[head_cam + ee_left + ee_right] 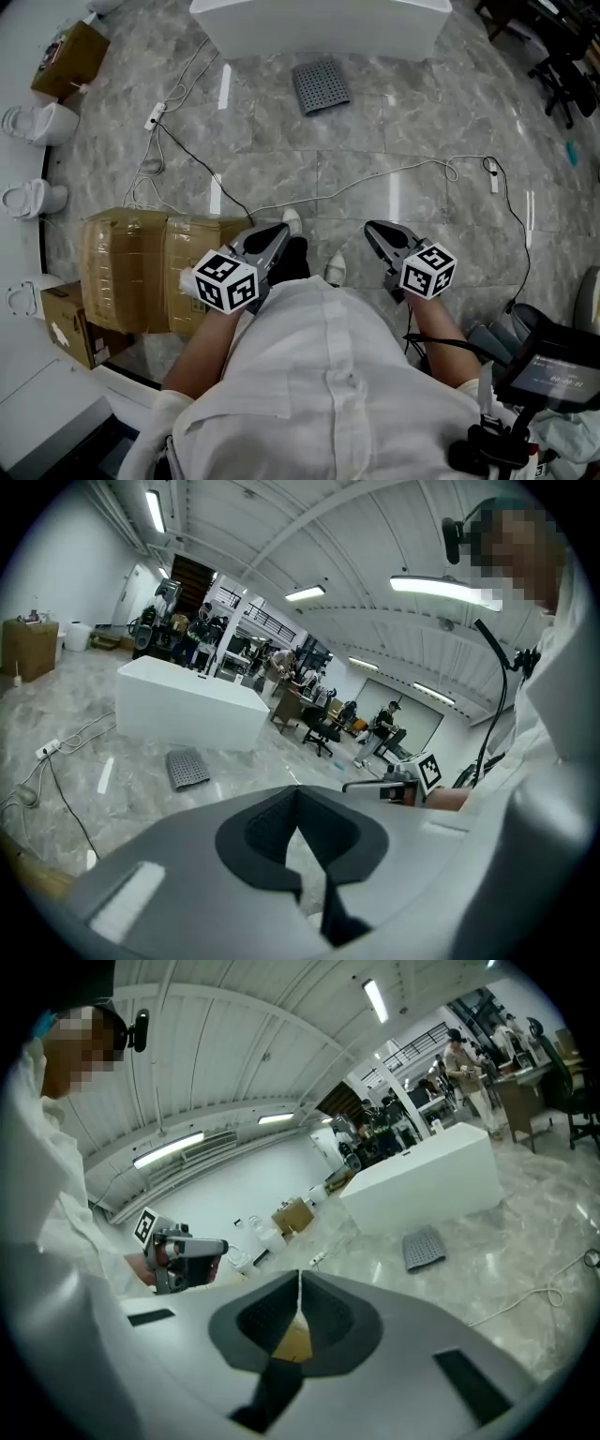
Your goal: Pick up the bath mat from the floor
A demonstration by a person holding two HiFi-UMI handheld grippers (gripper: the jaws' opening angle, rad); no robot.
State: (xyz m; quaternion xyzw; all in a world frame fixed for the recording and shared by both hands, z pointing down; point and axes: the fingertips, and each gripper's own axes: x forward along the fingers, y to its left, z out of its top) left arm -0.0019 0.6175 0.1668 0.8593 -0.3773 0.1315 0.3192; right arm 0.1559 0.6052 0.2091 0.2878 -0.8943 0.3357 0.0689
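step: approach, bath mat [321, 84] well ahead
left gripper [277, 232]: closed, empty
right gripper [378, 231]: closed, empty
next: get nearer, open jaws

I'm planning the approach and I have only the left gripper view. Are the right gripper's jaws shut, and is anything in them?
Observer: In the right gripper view, the right gripper has its jaws together with nothing between them.
Operator: Anything on the floor close by that I can't see?
Observer: The head view shows taped cardboard boxes on the floor close by, on the left side.
Operator: Is the way to the mat free?
Observer: Not quite. In the head view a white cable runs across the floor on the near side of the bath mat.
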